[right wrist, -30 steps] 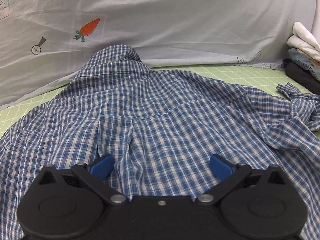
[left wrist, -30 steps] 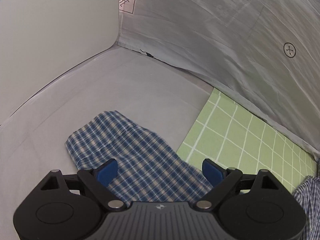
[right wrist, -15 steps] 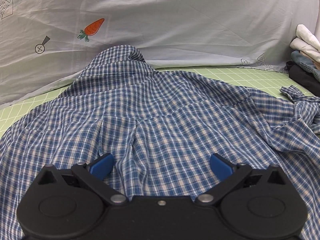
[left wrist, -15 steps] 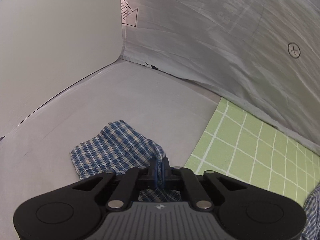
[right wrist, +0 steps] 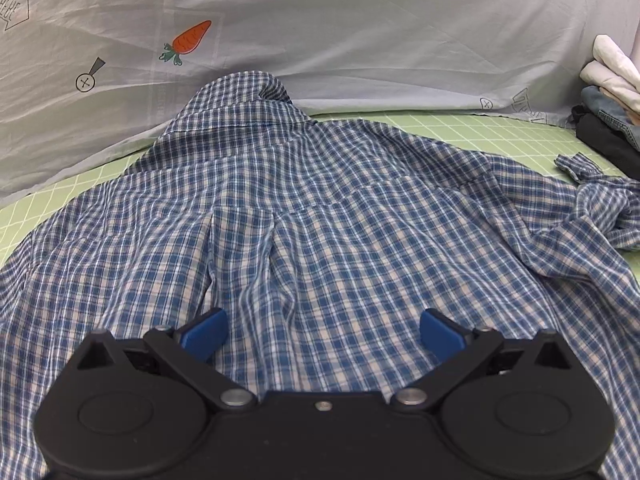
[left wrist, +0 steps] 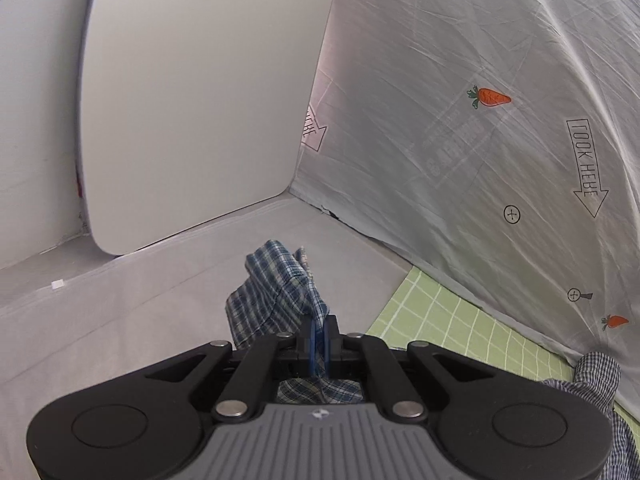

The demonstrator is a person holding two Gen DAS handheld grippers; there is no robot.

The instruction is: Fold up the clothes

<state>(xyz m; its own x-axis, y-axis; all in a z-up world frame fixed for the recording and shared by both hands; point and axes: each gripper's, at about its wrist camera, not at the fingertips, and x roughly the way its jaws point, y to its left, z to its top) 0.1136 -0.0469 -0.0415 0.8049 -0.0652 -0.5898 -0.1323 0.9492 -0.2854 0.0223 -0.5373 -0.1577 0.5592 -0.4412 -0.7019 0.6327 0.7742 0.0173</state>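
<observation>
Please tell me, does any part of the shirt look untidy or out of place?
Yes. The far sleeve of the plaid shirt lies crumpled and twisted on the green mat, not flat. The collar rides up against the backdrop sheet.

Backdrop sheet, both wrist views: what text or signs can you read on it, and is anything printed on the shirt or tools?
"LOOK HERE", mirrored, in an arrow on the backdrop sheet.
"HERE", in an arrow cut off by the frame edge.
Arrow beside the white panel: text partly hidden, unreadable.
Faint block print: too pale to read.
Small text by the clothes pile: too small.
Checked shirt: none.
Left tool: a small emblem, no readable text.
</observation>
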